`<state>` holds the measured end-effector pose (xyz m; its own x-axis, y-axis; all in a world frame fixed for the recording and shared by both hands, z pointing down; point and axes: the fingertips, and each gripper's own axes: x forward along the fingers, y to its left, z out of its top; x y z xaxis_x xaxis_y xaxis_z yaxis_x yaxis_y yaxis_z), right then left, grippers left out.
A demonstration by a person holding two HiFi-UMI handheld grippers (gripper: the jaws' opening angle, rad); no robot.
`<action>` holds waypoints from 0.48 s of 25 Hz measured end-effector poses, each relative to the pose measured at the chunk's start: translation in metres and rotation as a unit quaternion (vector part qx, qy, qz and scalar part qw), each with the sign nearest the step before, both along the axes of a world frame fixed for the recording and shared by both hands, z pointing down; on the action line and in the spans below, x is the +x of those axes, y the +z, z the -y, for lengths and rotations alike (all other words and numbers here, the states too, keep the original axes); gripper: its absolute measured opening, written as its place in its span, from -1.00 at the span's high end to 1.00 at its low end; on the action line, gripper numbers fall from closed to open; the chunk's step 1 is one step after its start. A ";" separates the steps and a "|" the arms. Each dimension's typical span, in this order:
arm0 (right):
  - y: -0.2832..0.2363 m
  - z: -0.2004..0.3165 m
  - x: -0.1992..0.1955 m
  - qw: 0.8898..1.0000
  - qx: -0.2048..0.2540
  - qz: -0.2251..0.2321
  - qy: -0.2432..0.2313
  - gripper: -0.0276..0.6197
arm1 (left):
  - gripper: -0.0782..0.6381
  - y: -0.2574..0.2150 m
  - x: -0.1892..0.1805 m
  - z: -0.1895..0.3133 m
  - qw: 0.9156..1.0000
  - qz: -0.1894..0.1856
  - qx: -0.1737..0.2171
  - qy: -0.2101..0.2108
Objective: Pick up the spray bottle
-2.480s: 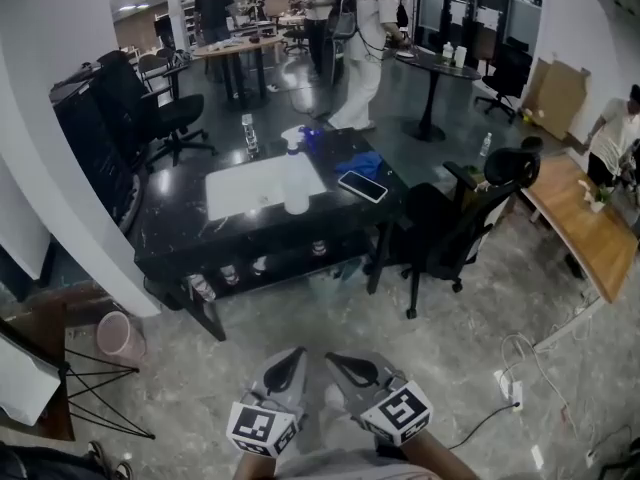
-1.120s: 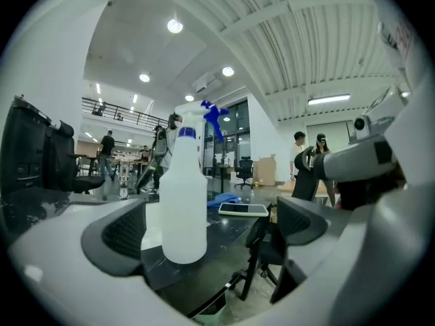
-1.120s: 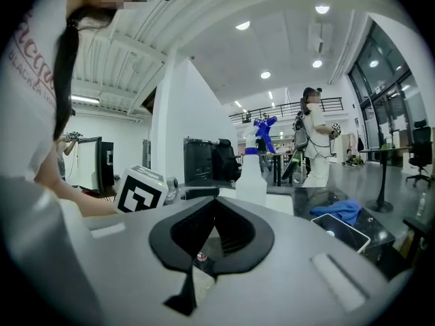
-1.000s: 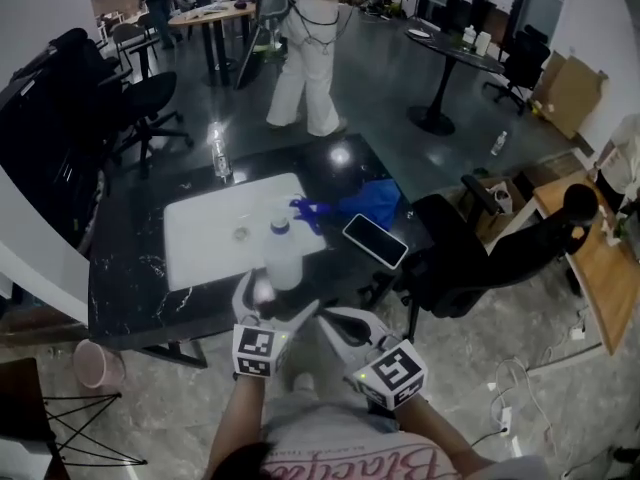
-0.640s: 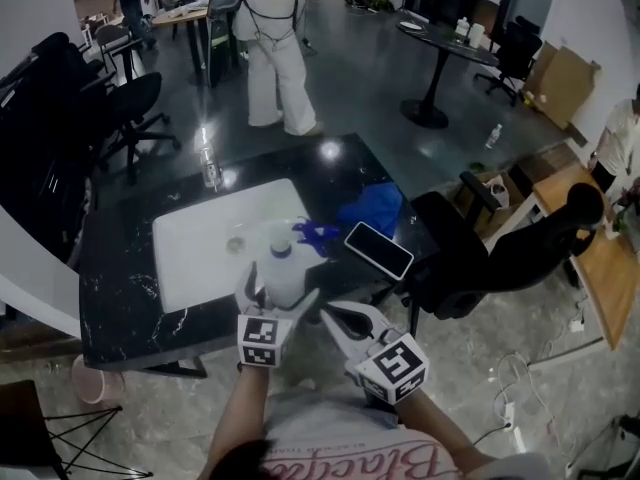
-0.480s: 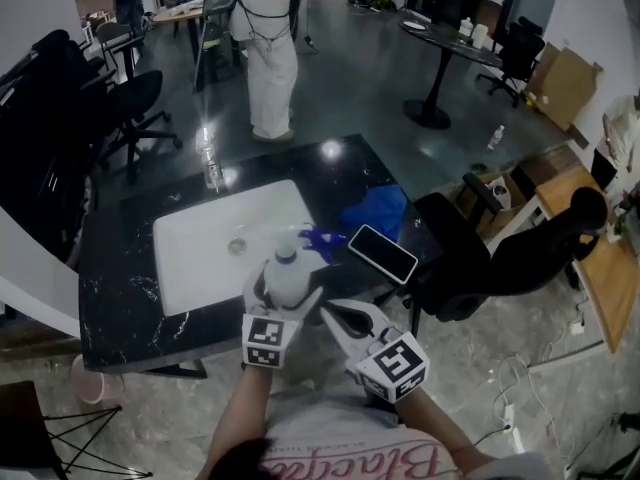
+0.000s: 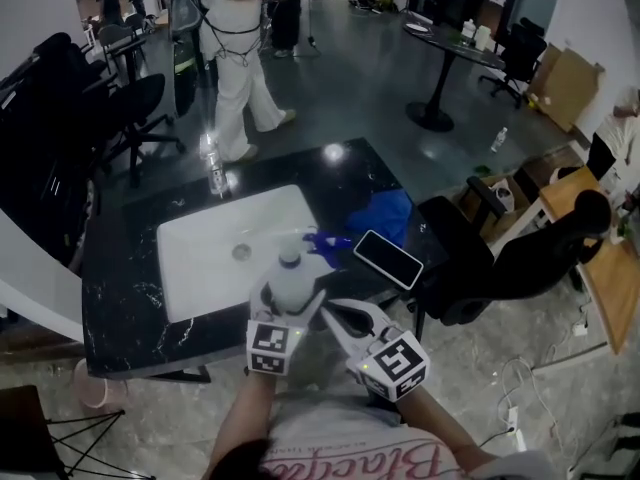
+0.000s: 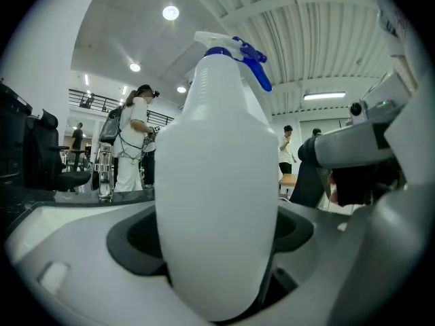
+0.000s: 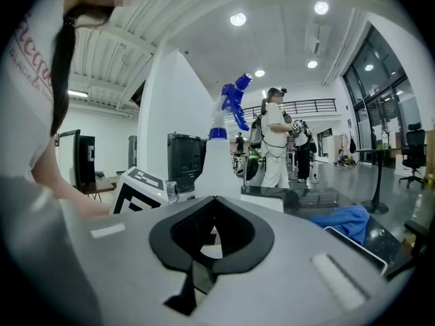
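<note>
The spray bottle (image 7: 290, 276), white with a blue trigger head, stands upright on a white mat (image 7: 200, 258) near the front edge of the black marble table (image 7: 120, 288). My left gripper (image 7: 288, 292) has the bottle's body between its jaws, which are closing with the pads against its sides. The bottle (image 8: 217, 182) fills the left gripper view. My right gripper (image 7: 336, 314) hovers just right of the bottle, shut and empty. In the right gripper view the bottle (image 9: 216, 161) rises beyond the joined tips.
A phone (image 7: 390, 258) and a blue cloth (image 7: 382, 214) lie right of the mat. A clear water bottle (image 7: 212, 170) stands at the table's back. An office chair (image 7: 500, 258) is at the right, and a person in white (image 7: 235, 38) walks beyond the table.
Both grippers came forward to the table's edge. The left jaws slid around the spray bottle and narrowed on it. The person in white walked leftward.
</note>
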<state>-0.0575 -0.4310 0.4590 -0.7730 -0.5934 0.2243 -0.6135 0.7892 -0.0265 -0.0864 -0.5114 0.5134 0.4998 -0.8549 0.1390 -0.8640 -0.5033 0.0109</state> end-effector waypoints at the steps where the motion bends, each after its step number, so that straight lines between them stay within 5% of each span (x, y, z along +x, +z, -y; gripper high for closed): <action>1: -0.003 0.001 0.000 1.000 0.002 0.007 0.000 0.91 | -0.35 -0.005 -0.001 -0.002 1.000 -0.001 0.002 -0.002; 12: -0.077 0.004 -0.005 0.995 0.087 0.040 0.003 0.91 | -0.35 -0.103 -0.030 -0.024 0.999 -0.018 0.023 -0.037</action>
